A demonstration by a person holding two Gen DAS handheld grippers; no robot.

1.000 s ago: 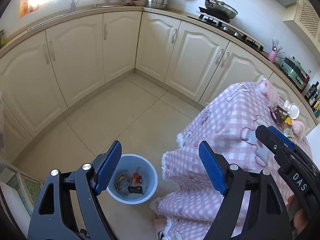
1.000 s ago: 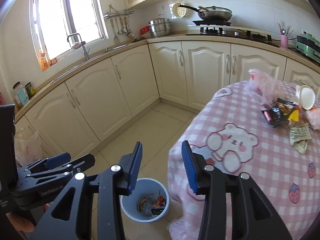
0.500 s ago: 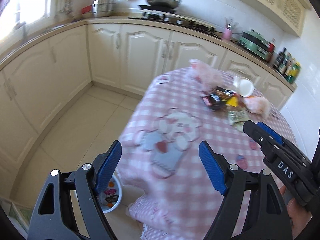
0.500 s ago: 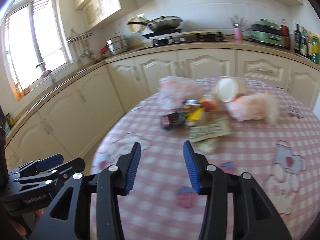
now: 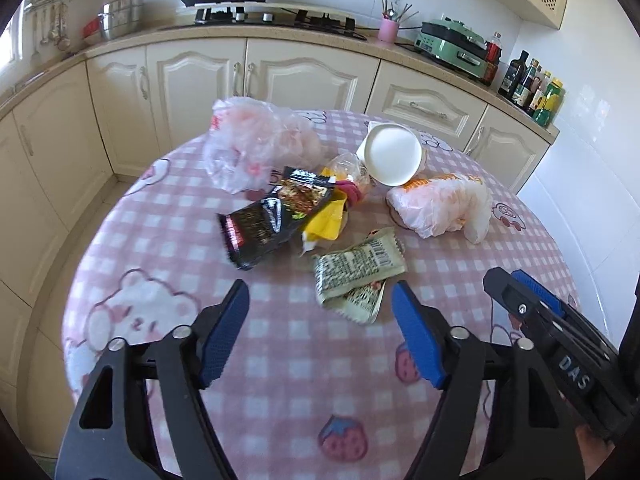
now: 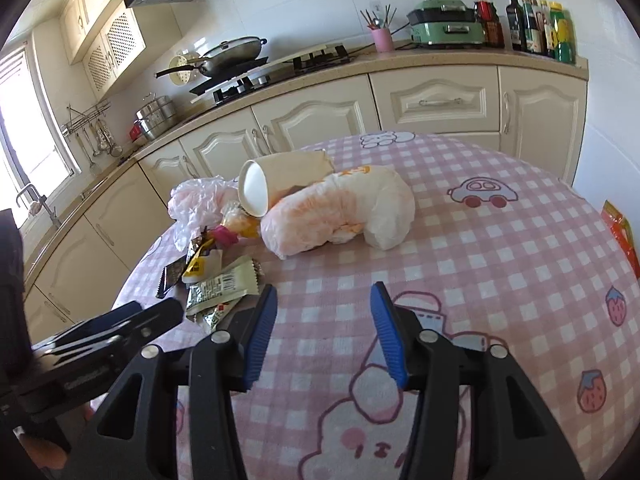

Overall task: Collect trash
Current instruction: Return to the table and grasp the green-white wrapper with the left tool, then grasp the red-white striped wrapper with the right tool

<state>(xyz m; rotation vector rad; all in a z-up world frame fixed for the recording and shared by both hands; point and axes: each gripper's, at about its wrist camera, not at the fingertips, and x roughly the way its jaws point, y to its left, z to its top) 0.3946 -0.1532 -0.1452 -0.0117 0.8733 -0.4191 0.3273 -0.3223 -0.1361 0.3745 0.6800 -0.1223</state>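
Note:
A heap of trash lies on the pink checked tablecloth [image 5: 280, 360]: a black snack packet [image 5: 276, 216], a yellow wrapper [image 5: 326, 220], a green wrapper [image 5: 360, 268], a tipped white paper cup [image 5: 392, 154], a pink plastic bag [image 5: 256, 140] and a white-orange bag [image 5: 440, 204]. My left gripper [image 5: 318, 292] hangs just short of the green wrapper, jaws closing with nothing between them. My right gripper [image 6: 324, 292] hovers over bare cloth in front of the white-orange bag [image 6: 340, 208] and the cup [image 6: 256, 188], jaws opening and empty. The green wrapper [image 6: 224, 286] lies to its left.
Cream cabinets and a counter with a hob [image 5: 272, 16], a wok, a green appliance [image 5: 452, 40] and bottles [image 6: 536, 24] curve behind the table. An orange packet [image 6: 618, 228] lies at the table's right edge. The right gripper's fingers [image 5: 520, 292] sit close on the left gripper's right.
Both views swung from the floor bin and cabinets up and across to the table top. The trash heap now lies right in front of both grippers. The bin has left view.

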